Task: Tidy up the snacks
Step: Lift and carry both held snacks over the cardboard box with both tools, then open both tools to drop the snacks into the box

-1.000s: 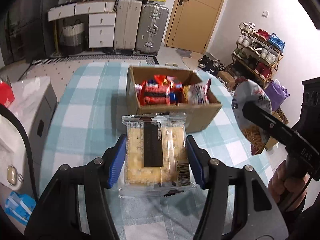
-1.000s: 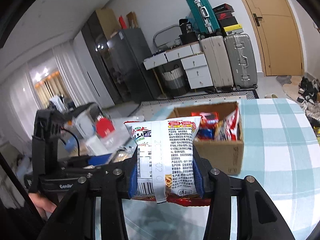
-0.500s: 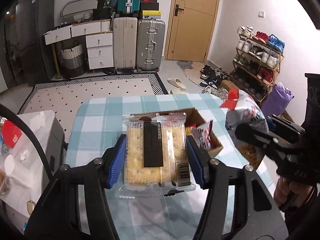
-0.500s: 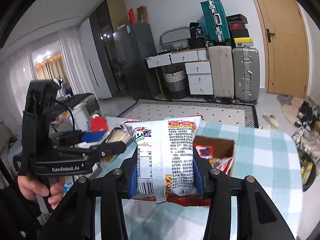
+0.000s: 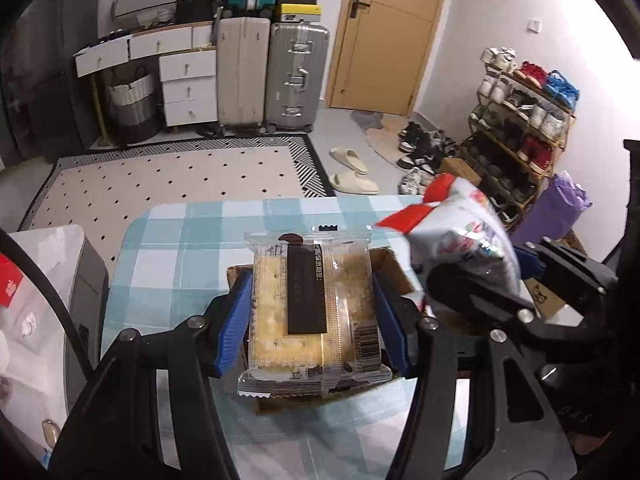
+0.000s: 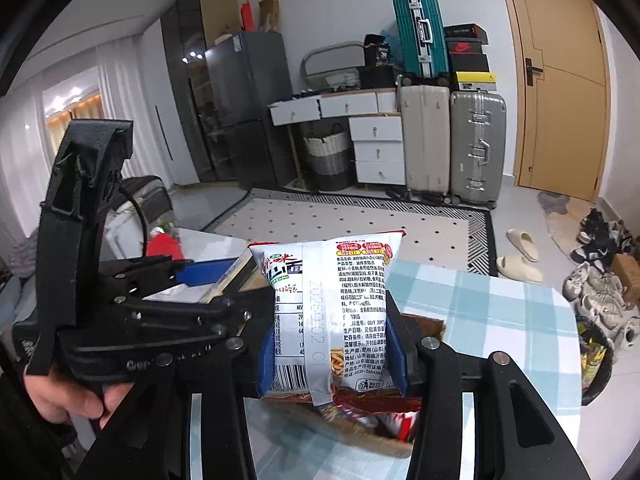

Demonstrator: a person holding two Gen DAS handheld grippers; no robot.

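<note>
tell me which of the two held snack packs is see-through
The cake pack in the left gripper: its clear wrapper shows yellow cake. The noodle snack bag in the right gripper is opaque white.

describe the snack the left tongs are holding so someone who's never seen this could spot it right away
Start at the blue-and-white checked table, then the cardboard box on it. Just above the box, the left tongs clamp a flat clear packet of pale yellow cake. Its dark centre strip and see-through wrapper set it apart from the puffy white-and-red printed bag beside it.
</note>
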